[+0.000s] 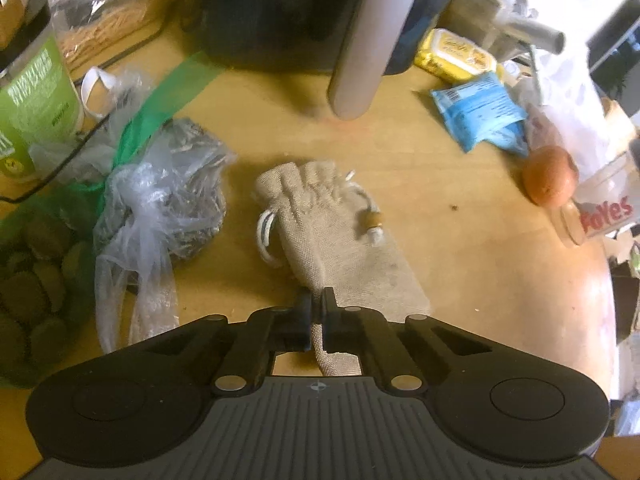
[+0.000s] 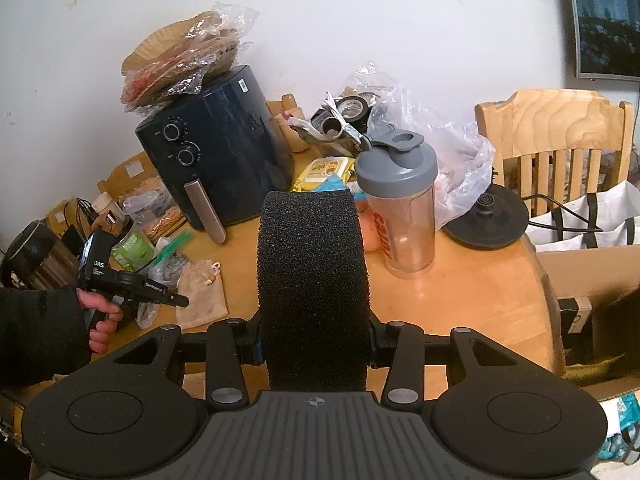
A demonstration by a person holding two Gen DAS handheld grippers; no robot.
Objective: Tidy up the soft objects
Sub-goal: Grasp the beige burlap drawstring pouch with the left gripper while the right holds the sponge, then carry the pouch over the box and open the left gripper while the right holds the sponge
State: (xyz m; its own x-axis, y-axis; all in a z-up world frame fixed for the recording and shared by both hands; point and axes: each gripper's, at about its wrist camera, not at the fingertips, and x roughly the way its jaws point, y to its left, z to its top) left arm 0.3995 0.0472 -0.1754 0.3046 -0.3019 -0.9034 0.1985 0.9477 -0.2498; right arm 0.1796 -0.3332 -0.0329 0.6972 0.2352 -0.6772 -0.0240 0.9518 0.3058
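Observation:
A beige burlap drawstring pouch (image 1: pixel 340 232) lies on the wooden table (image 1: pixel 460 264). My left gripper (image 1: pixel 318 304) is shut on the pouch's near corner. In the right wrist view the pouch (image 2: pixel 200 292) shows at the left with the left gripper (image 2: pixel 182 301) at its edge. My right gripper (image 2: pixel 314 344) is shut on a black foam sponge (image 2: pixel 312 280), held upright above the table's near side.
A dark air fryer (image 2: pixel 216 148) stands at the back. Plastic bags (image 1: pixel 160 192) and a green can (image 1: pixel 32 108) lie left. A blue packet (image 1: pixel 480 116), an orange (image 1: pixel 548 176), a shaker bottle (image 2: pixel 400 208) and a kettle base (image 2: pixel 486 220) are right.

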